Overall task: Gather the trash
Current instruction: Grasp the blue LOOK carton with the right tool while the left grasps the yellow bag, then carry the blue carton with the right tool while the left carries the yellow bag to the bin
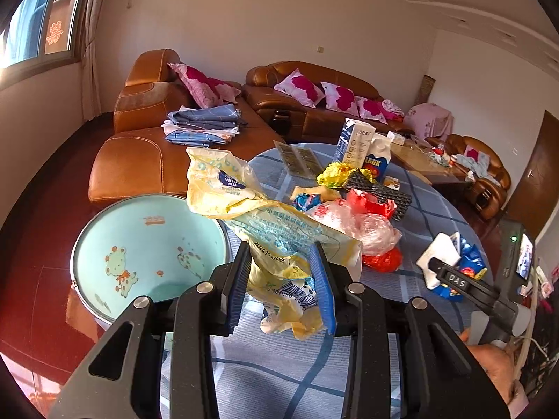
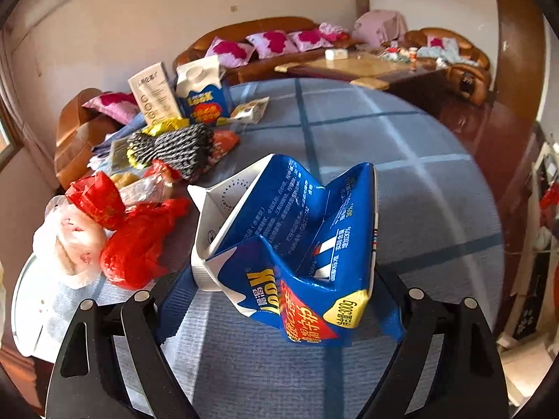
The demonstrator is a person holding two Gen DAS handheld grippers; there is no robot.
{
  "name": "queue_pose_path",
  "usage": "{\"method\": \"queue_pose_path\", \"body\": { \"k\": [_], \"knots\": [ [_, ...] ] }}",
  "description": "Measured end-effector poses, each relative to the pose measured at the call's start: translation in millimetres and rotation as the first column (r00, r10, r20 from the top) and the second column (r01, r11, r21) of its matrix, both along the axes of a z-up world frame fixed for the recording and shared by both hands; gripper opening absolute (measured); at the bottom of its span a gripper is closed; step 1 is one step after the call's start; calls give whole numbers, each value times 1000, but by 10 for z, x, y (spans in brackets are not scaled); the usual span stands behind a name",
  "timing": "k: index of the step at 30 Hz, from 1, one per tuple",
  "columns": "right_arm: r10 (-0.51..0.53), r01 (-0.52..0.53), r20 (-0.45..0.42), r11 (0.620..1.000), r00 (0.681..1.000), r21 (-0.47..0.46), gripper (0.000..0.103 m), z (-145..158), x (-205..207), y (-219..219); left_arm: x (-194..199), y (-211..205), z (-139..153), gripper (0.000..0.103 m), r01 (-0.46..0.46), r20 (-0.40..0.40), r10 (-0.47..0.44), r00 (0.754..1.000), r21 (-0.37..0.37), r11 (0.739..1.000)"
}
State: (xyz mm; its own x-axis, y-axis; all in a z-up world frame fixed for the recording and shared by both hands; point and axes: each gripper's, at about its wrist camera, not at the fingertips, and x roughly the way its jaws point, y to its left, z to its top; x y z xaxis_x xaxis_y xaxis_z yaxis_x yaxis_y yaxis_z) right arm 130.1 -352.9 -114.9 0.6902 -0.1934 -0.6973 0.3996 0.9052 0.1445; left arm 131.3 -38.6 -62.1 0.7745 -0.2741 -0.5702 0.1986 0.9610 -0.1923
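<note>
The crushed blue cardboard milk carton lies right between the wide-apart jaws of the right gripper, while the left gripper is clamped on a yellow plastic wrapper.

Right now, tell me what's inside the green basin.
The green basin shows only its printed cartoon animals; no trash is visible inside. The left gripper and its yellow wrapper cover the near-right part.

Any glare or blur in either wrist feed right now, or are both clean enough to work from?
Left wrist view: the window is blown out at upper left, and the yellow wrapper is sharp. Right wrist view: even light, crushed blue carton crisp, fisheye bending the tablecloth lines.
</note>
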Motion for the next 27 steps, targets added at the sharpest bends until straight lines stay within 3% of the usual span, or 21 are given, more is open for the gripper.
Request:
{"method": "queue_pose_path", "body": {
  "k": [9, 27],
  "knots": [
    [42, -29, 127, 994, 991, -104, 85, 510, -295, 266, -7, 51, -13, 35, -3, -1, 3, 1000, -5, 1000],
    [286, -259, 165, 951, 944, -171, 85, 876, -400, 1253, -155, 572, 101, 35, -101, 22, 101, 995, 2, 995]
  ]
}}
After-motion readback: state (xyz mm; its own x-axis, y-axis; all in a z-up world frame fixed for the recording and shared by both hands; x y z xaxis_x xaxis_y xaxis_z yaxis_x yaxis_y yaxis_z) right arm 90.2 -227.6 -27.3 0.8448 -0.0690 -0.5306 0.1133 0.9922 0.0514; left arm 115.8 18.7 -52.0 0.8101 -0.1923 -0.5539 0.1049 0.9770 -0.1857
